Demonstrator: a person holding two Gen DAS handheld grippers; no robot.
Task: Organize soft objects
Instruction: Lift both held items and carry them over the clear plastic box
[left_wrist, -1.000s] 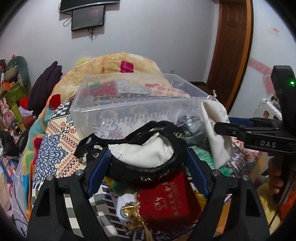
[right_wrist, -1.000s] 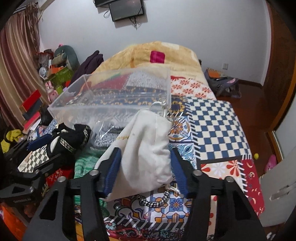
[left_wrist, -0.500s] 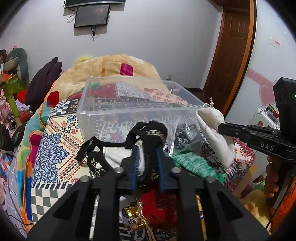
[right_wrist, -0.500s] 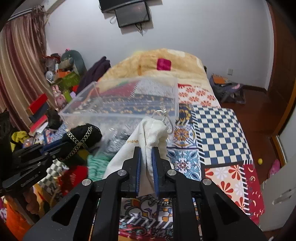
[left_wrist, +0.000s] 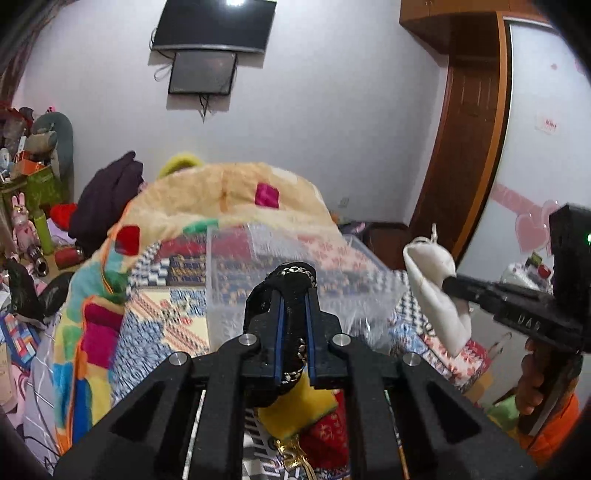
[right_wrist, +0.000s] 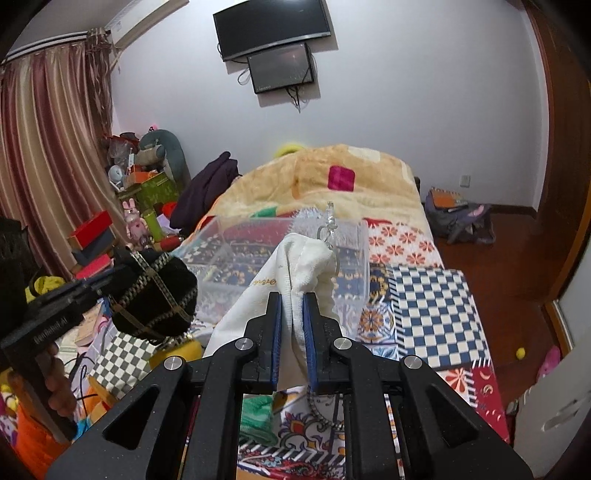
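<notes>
My left gripper (left_wrist: 294, 306) is shut on a black cloth bag with a metal chain (left_wrist: 293, 282) and holds it up in front of a clear plastic bin (left_wrist: 258, 273) on the bed. The black bag also shows in the right wrist view (right_wrist: 155, 295). My right gripper (right_wrist: 293, 302) is shut on a white drawstring pouch (right_wrist: 299, 258), lifted near the bin (right_wrist: 280, 243). The white pouch shows at the right in the left wrist view (left_wrist: 436, 288).
The bed (right_wrist: 424, 295) has a patchwork cover, with a beige blanket (right_wrist: 332, 177) at its far end. A red pouch (left_wrist: 328, 435), a yellow cloth (left_wrist: 295, 406) and a green cloth (right_wrist: 258, 417) lie below the grippers. Clutter fills the left floor (right_wrist: 140, 206). A wooden door (left_wrist: 461, 147) stands right.
Both grippers closed on their items, the black bag and the white pouch, and lifted them off the bed toward the clear bin.
</notes>
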